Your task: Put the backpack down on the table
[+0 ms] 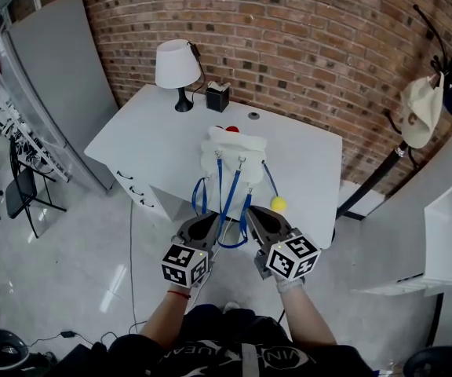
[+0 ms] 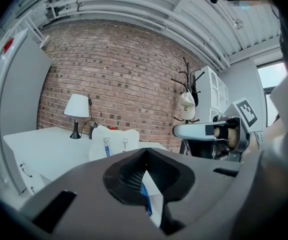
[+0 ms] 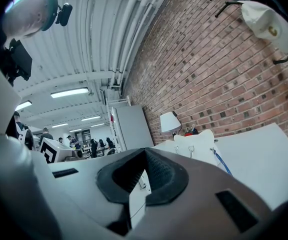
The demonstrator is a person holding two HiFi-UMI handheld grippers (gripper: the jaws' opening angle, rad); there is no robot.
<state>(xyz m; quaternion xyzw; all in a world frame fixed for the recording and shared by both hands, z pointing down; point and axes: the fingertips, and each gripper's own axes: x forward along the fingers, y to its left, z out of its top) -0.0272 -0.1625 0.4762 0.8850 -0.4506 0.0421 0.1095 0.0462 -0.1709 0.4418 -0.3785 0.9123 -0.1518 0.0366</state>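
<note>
A white backpack point(image 1: 234, 149) sits upright on the white table point(image 1: 147, 136), near its front edge. Blue straps point(image 1: 224, 199) hang from it over the edge, and a yellow ball point(image 1: 278, 204) dangles at the right. My left gripper point(image 1: 214, 220) is below the table edge, shut on a blue strap point(image 2: 145, 196) that shows between its jaws. The right gripper point(image 1: 251, 212) is close beside it, jaws shut, with no strap showing between them in the right gripper view. The backpack point(image 3: 199, 140) shows ahead of the right gripper point(image 3: 145, 154). The backpack point(image 2: 115, 139) also shows ahead of the left gripper point(image 2: 145, 156).
A white lamp point(image 1: 176, 65) and a black box point(image 1: 217, 96) stand at the table's back, against the brick wall. Drawers point(image 1: 132, 191) are under its left side. A coat rack with a cap point(image 1: 421, 112) stands at the right, and a black chair point(image 1: 22, 191) at the left.
</note>
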